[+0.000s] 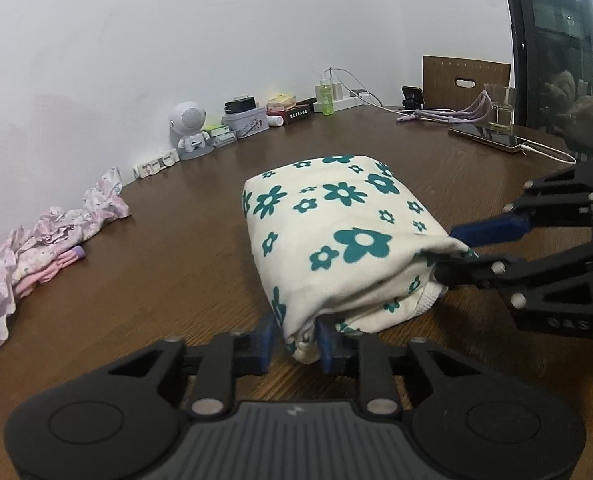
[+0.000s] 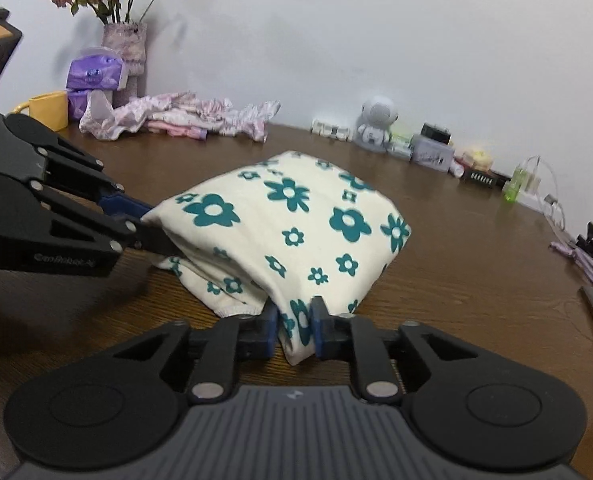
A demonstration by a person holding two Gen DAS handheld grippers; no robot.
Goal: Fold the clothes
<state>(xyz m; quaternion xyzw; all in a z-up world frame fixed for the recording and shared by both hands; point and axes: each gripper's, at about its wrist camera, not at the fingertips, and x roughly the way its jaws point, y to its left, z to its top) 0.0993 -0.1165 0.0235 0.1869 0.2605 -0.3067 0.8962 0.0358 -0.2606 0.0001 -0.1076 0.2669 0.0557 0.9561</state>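
A folded cream garment with teal flowers (image 1: 336, 220) (image 2: 296, 224) lies in the middle of the brown wooden table (image 1: 168, 248). My left gripper (image 1: 296, 342) is shut on its near corner in the left wrist view, with cloth bunched between the blue pads. In that view my right gripper (image 1: 454, 252) comes in from the right and pinches the other near corner. The right wrist view has my right gripper (image 2: 294, 328) shut on a hanging cloth corner, and the left gripper (image 2: 150, 226) clamps the left corner.
A crumpled pink floral garment (image 1: 48, 240) (image 2: 184, 116) lies by the wall. Along the wall stand an astronaut figure (image 1: 190, 128), small boxes, a flower vase (image 2: 126, 56) and a yellow mug (image 2: 50, 110). A phone (image 1: 488, 138), a glass (image 1: 500, 108) and cables sit at the far right.
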